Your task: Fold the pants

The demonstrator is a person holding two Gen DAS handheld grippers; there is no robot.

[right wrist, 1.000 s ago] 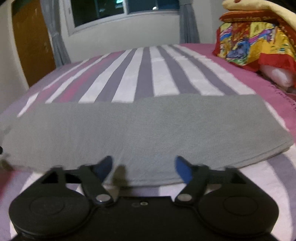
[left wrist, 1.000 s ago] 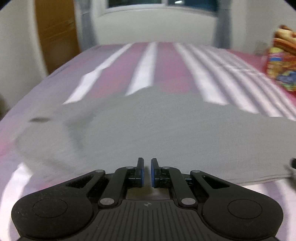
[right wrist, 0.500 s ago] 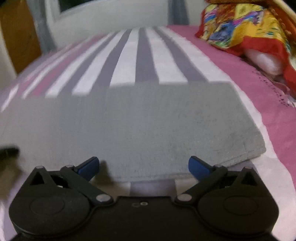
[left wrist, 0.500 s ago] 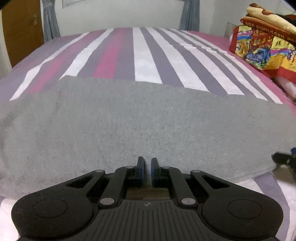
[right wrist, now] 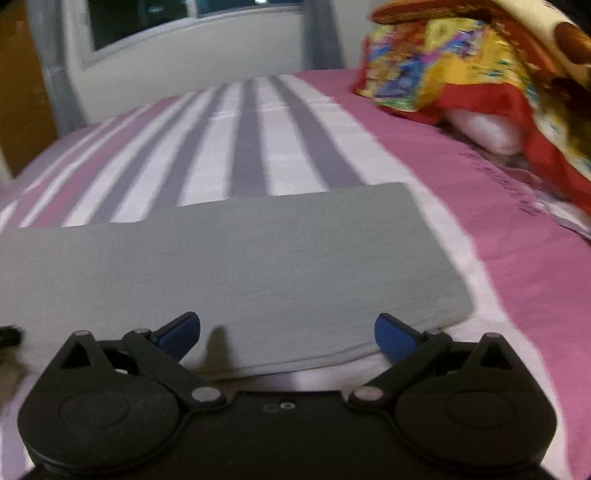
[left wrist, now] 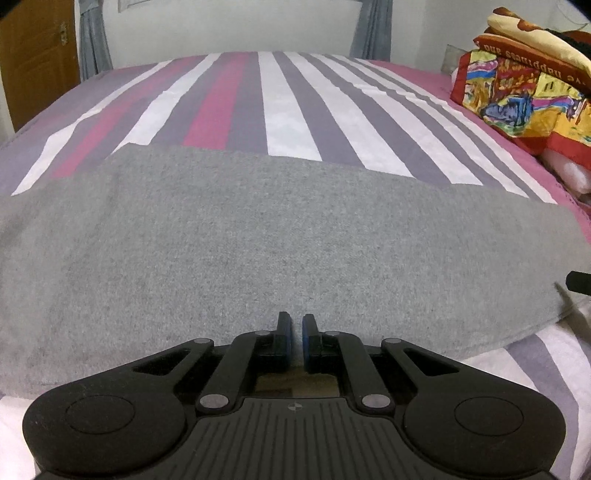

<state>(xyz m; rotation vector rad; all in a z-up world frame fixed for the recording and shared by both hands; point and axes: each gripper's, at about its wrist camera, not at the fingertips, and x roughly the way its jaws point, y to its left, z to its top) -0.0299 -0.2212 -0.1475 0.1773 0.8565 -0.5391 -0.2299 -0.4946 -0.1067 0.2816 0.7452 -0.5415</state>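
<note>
The grey pants (left wrist: 280,240) lie flat as a long folded band across the striped bed. My left gripper (left wrist: 294,325) is at their near edge with its blue pads almost together; a small gap shows between them and I see no cloth in it. In the right wrist view the right end of the pants (right wrist: 258,266) lies in front of my right gripper (right wrist: 287,330), which is wide open just above the near edge and holds nothing. A tip of the right gripper shows at the right edge of the left wrist view (left wrist: 580,282).
The bed (left wrist: 280,99) has a purple, pink and white striped sheet. A stack of colourful blankets (left wrist: 524,85) sits at the right side, also in the right wrist view (right wrist: 480,74). A wooden door (left wrist: 37,55) stands far left, a window (right wrist: 166,22) behind.
The left gripper's view has swung right and settled over the pants' middle. The right gripper has opened wider and moved right, towards the pants' right end.
</note>
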